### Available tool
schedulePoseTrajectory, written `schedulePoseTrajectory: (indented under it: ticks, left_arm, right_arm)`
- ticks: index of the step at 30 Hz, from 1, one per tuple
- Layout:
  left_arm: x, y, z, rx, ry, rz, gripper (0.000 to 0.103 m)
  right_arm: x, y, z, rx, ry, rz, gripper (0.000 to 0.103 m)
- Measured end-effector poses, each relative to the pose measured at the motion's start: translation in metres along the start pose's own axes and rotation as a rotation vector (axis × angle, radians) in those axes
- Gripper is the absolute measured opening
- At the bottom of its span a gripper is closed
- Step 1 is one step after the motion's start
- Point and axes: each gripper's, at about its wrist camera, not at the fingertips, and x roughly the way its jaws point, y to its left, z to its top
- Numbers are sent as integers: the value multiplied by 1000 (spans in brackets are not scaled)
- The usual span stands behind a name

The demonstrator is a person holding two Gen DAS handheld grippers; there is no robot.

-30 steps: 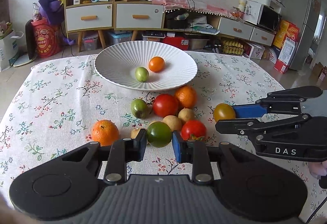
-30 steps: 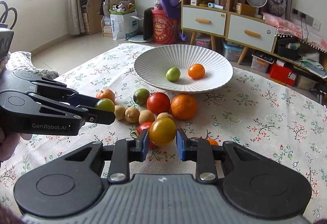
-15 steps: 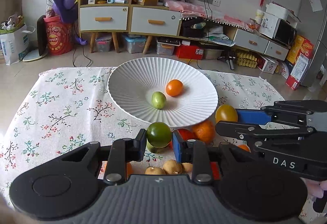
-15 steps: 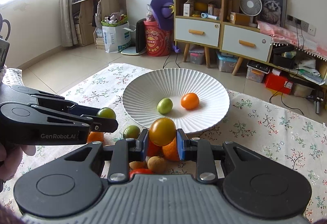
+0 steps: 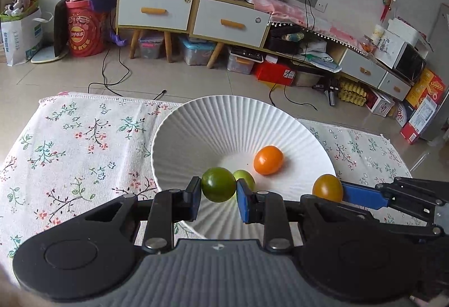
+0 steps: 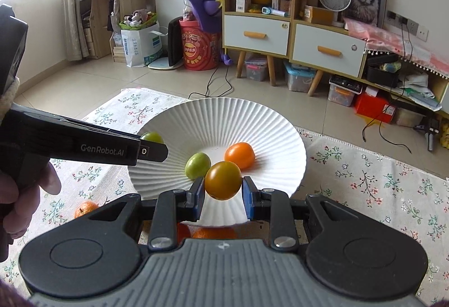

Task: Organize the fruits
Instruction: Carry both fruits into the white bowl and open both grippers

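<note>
Gripping green fruit [image 5: 218, 185] and yellow tomato [image 6: 222, 180], both tools overhang the plate [image 5: 224, 116] — right view alone shows tangerine [image 6: 85, 208].

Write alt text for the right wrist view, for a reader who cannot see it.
The right tool grips a yellow-orange tomato over the near rim of a white ribbed plate holding a pale green fruit and a small orange fruit. On the left, the left tool holds a green fruit above the plate's edge, all on a floral tablecloth.
</note>
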Motion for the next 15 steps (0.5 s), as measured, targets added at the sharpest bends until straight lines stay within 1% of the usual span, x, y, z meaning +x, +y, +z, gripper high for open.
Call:
schedulePoseTrajectory:
  ticks: [2, 5, 8, 12, 15]
  left_arm:
    - [6, 3, 2, -11, 2, -19, 15]
    - [19, 8, 6, -30, 38, -72, 15]
    - [29, 11, 9, -49, 56, -81, 15]
    - [35, 12, 12, -63, 41, -98, 15]
    - [38, 10, 16, -50, 45, -110, 15]
  right_arm:
    - [7, -4, 2, 17, 10, 10, 26]
    - [16, -7, 1, 25, 37, 30, 26]
    - [22, -6, 1, 13, 48, 34, 26]
    - [27, -7, 2, 8, 52, 44, 26]
    - [32, -8, 3, 9, 56, 45, 26]
